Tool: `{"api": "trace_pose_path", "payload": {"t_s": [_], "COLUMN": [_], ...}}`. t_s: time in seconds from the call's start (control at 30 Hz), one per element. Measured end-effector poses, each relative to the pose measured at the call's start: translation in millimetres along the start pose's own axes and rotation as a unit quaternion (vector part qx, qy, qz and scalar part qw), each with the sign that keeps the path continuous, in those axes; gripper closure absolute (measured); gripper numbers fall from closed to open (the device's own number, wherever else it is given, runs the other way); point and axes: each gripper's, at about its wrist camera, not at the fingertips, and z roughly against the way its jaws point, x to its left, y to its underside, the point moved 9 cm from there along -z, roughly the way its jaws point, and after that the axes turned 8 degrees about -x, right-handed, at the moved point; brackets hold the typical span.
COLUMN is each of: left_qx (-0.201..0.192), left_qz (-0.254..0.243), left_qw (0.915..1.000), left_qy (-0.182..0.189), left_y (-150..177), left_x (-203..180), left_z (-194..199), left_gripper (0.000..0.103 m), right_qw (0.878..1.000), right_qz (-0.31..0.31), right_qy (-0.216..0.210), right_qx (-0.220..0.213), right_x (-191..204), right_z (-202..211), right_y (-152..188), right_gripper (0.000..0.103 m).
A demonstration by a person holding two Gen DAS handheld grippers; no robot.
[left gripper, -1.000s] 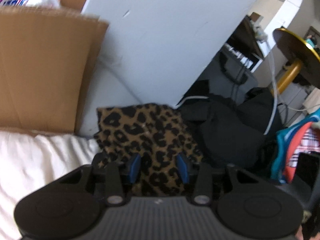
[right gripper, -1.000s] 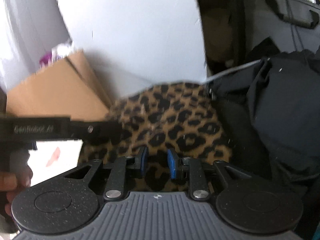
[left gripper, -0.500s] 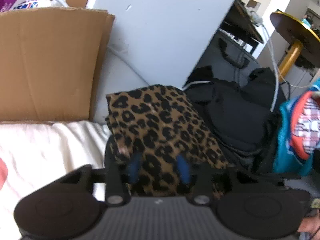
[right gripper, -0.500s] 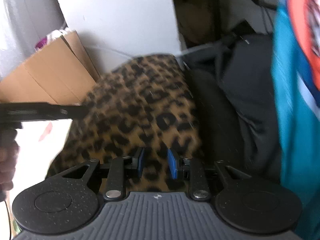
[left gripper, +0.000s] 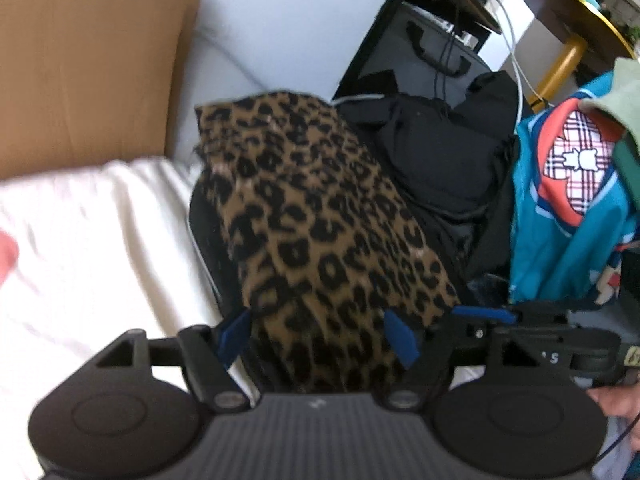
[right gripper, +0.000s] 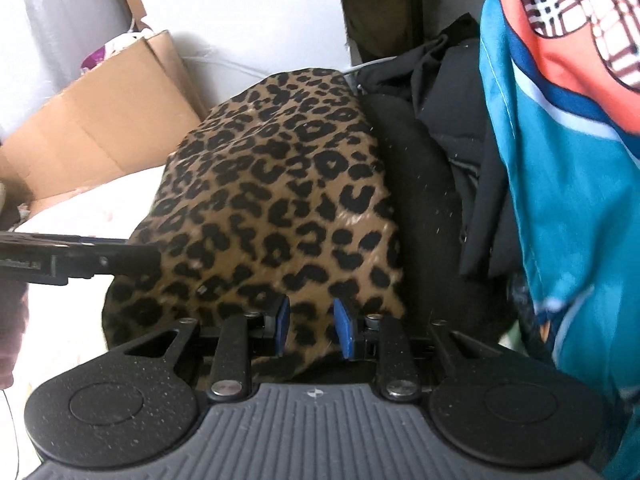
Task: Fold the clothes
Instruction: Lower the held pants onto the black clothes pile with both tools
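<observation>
Leopard-print garment [left gripper: 320, 216] lies as a compact folded bundle at the edge of the white bedding [left gripper: 100, 248], on top of dark clothing [left gripper: 440, 160] and pressed up beside it. Cardboard box [left gripper: 88, 64] stands behind, against the pale wall.

Left gripper [left gripper: 318, 338]: fingers wide apart and opening, near end of the leopard bundle between them, pads not pressing on it as far as the view shows.

Right gripper [right gripper: 312, 330]: fingers only partly apart, a narrow gap with leopard cloth showing in it; pads look clear of the fabric, though cloth in that gap is hard to rule out as pinched.

Judgement on progress: this piece looks folded and set down on the pile; the hands appear to be letting go of it. Left to do: the teal and orange garment [right gripper: 560, 160] hangs unfolded at the right, and the black heap looks unsorted. Task partway, more pieces to go
</observation>
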Motion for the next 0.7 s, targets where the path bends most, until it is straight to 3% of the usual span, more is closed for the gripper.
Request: {"api": "trace_pose_path", "payload": {"t_s": [0.3, 0.53, 0.6, 0.7], "left_qx": [0.04, 0.047, 0.051, 0.061], "left_qz": [0.001, 0.009, 0.015, 0.028], "left_qw": [0.9989, 0.9985, 0.9981, 0.9971], "left_qy": [0.025, 0.028, 0.032, 0.037], "left_y": [46, 65, 68, 73], "left_x": [-10, -14, -14, -12], "left_z": [8, 10, 8, 6], "left_gripper": [0.027, 0.029, 0.031, 0.048], "right_qw": [0.999, 0.998, 0.996, 0.995], "right_qz": [-0.009, -0.019, -0.026, -0.032], "right_qy": [-0.03, -0.048, -0.061, -0.073], "right_qx": [0.022, 0.046, 0.055, 0.064], "right_x": [18, 26, 30, 34], "right_z": [19, 16, 13, 8], "right_y": [31, 49, 56, 63], "right_gripper": [0.072, 0.072, 0.072, 0.072]}}
